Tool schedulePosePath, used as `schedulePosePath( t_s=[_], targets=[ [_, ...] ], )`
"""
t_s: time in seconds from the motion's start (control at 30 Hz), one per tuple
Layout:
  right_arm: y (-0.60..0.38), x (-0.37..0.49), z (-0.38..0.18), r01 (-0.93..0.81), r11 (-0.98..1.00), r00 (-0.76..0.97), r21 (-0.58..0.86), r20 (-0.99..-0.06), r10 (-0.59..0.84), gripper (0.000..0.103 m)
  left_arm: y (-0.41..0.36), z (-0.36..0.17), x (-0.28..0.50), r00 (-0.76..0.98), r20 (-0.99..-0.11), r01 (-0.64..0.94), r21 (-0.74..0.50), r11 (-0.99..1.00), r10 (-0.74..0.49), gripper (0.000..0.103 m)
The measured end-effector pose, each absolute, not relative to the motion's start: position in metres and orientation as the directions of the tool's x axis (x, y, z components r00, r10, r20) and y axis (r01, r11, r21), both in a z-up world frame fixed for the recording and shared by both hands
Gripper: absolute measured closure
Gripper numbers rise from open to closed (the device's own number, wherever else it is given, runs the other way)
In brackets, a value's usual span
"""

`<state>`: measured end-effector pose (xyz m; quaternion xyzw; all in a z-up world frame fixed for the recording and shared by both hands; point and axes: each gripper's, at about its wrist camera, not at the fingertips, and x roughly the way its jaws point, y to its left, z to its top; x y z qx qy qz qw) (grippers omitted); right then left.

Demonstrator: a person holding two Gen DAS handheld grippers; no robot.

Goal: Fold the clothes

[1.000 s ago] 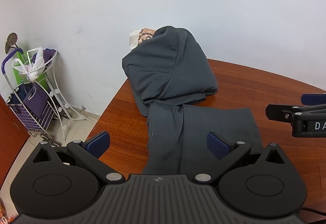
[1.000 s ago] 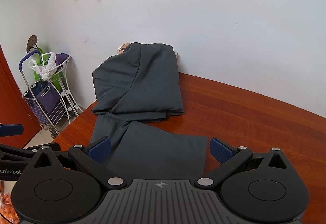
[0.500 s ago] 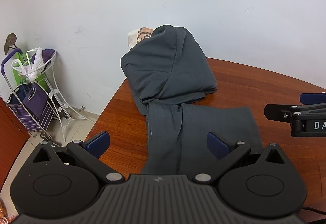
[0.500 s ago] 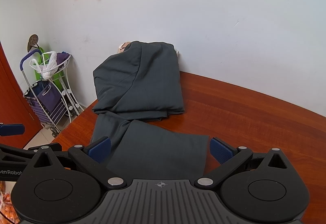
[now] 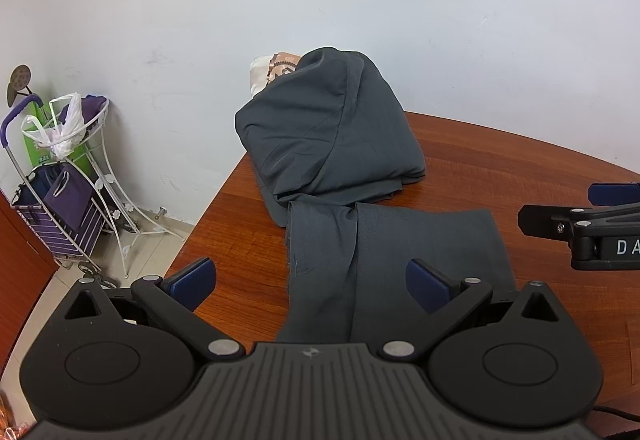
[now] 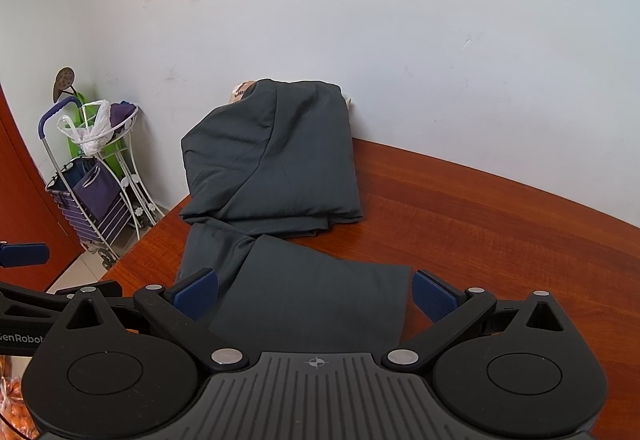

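Dark grey trousers (image 5: 394,240) lie flat on the wooden table (image 5: 500,168), near end between the spread fingers of the left gripper (image 5: 310,280) and right gripper (image 6: 316,294); both released, grasping nothing. Far end rides up over a pile, possibly more clothes, against the wall. Far left on the floor: shopping trolley (image 5: 60,208) holding purple bags; wire stand (image 5: 94,120) holding a plastic bag.

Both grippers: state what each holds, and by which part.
Nothing is held. The left gripper and right gripper are both open above the grey trousers, which lie on the table.
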<state>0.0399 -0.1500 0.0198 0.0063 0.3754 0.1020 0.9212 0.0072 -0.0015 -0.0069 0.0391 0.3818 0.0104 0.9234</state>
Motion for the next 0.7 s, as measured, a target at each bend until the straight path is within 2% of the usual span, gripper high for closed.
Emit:
schedulePosePath(
  t_s=[0.7],
  targets=[
    [-0.156, 0.048, 0.008, -0.172, 0.981, 0.687, 0.092, -0.702, 0.187, 0.000, -0.002, -0.011, 0.016, 0.695, -0.717, 0.014, 0.078, 0.997, 0.046, 0.000]
  ],
)
